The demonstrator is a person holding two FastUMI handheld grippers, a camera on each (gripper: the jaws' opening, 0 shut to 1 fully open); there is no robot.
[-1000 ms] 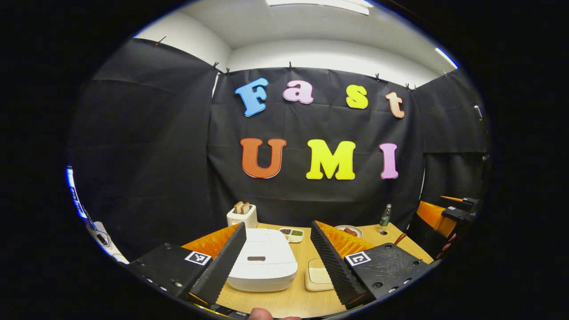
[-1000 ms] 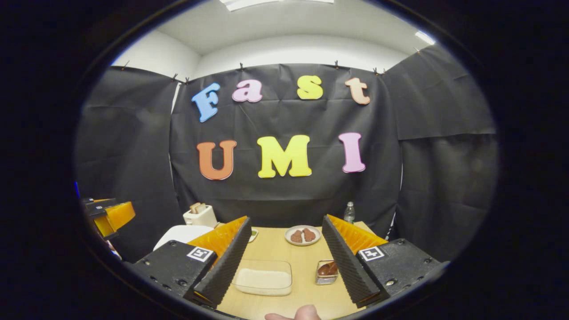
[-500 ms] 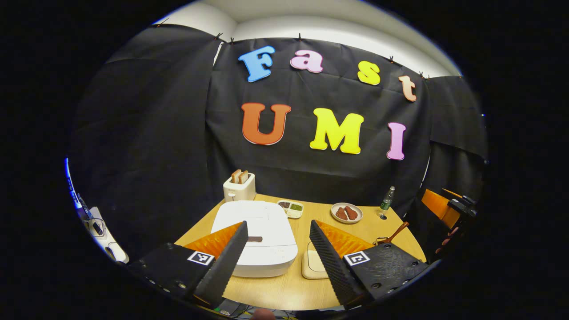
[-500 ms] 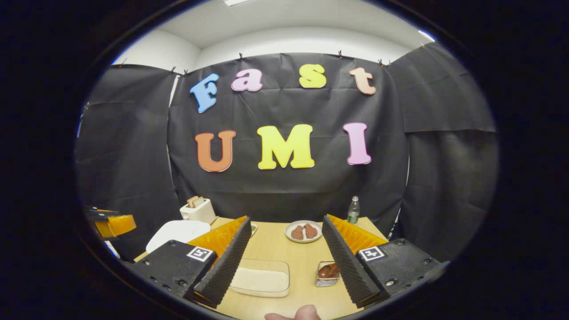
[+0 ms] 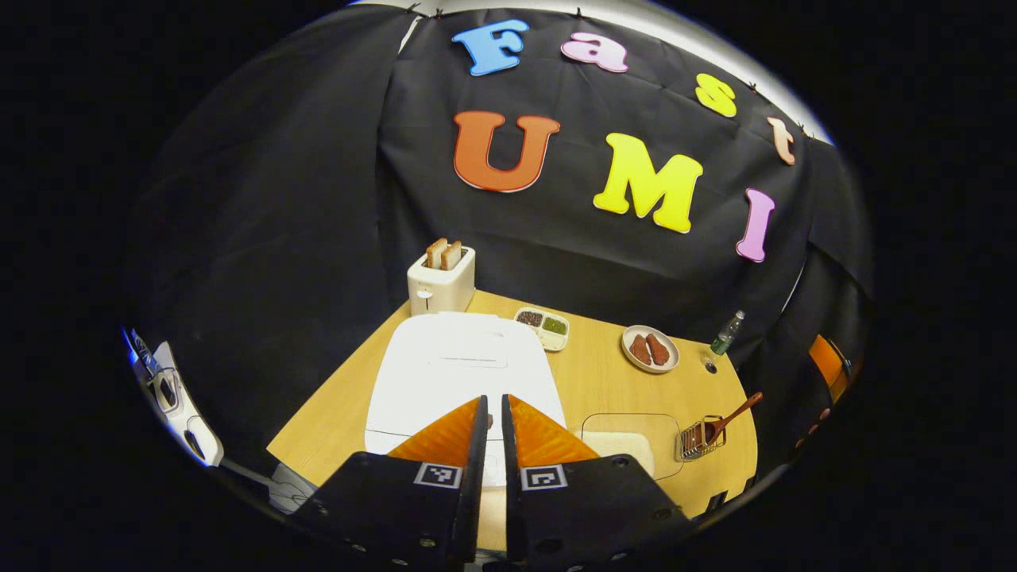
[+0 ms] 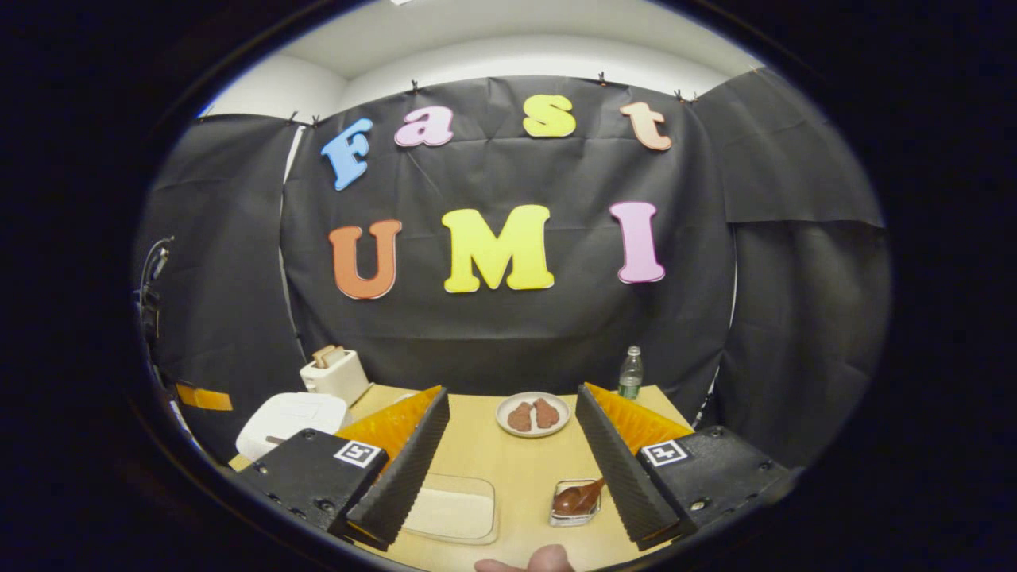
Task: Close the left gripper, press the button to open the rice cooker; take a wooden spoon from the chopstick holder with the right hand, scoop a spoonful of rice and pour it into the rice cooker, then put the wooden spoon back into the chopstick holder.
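One rice cooker (image 5: 461, 373), lid down, under left gripper (image 5: 493, 413), fingers nearly together, empty. One wooden spoon (image 5: 731, 417) in chopstick holder (image 5: 695, 441). Right gripper (image 6: 512, 469) wide apart, empty. Two toast slices (image 5: 443, 254).

White rice cooker (image 5: 465, 369) lid shut; wooden spoon (image 5: 727, 419) leaning in chopstick holder (image 5: 697, 441).

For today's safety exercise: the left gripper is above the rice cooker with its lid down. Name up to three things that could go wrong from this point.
1. The left gripper, jaws nearly together, hangs over the rice cooker; the button is hidden behind it, so the press may miss.
2. If the lid springs up, it could strike the gripper above it.
3. The wooden spoon leans out of the chopstick holder beside the rice tray; a careless pull by the right gripper may tip the holder.
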